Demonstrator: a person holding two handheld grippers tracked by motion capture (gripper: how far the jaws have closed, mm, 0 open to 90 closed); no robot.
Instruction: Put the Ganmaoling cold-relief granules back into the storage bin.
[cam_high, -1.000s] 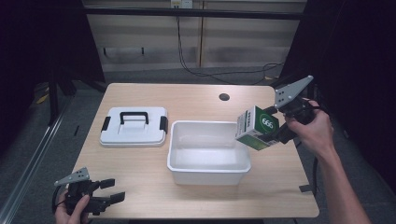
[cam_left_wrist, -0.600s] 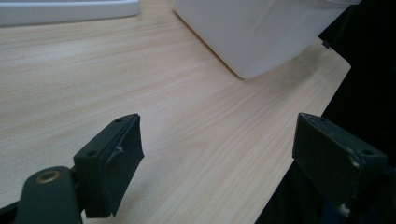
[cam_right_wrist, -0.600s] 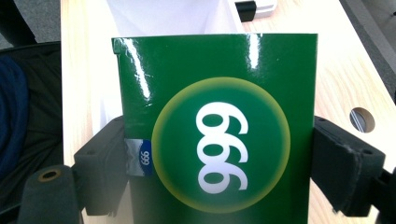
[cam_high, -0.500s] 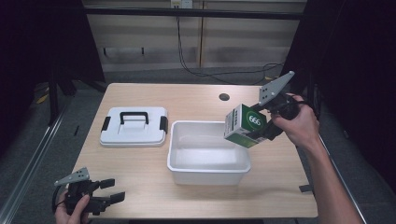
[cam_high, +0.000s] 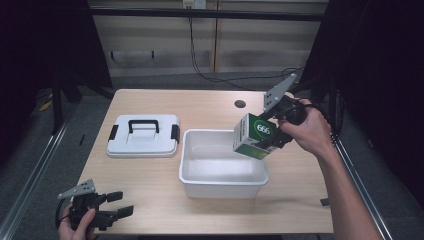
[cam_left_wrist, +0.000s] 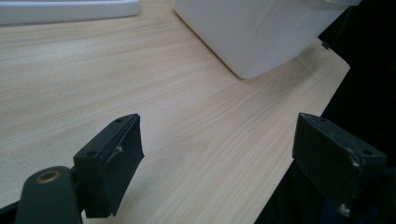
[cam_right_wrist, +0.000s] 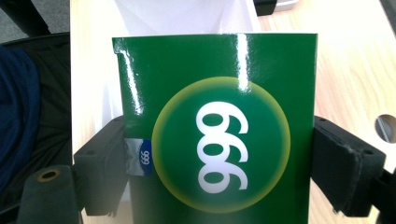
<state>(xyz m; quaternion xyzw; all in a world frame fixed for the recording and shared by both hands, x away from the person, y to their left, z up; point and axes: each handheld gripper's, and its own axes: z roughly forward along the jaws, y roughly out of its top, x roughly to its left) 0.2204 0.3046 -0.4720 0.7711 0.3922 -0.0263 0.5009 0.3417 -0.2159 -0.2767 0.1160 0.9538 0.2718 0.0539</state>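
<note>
The right tool (cam_high: 266, 141) is clamped on a glossy green cardboard box with a yellow-ringed circle and white "666" print (cam_high: 253, 136), one black jaw pressed against each of its opposite side faces. In the right gripper view the green box (cam_right_wrist: 215, 135) stands between the two jaws and rises above them, its printed face turned to the camera (the digits read rotated there). The tool holds the box tilted in the air over the right-hand rim of the white rectangular plastic tub (cam_high: 222, 184), which sits open near the middle of the pale wooden tabletop (cam_high: 150, 185).

To the left of the tub, just beside it but apart, lies a flat white plastic lid with a black handle and black side clips (cam_high: 143, 134). Beyond the tub, toward the far edge, the tabletop has a small round hole (cam_high: 240, 104).

The left tool (cam_high: 122, 204) sits low at the near left corner of the tabletop, well away from the tub, its jaws spread wide with nothing between them; the left gripper view shows bare wood and a corner of the tub (cam_left_wrist: 261, 32) beyond.
</note>
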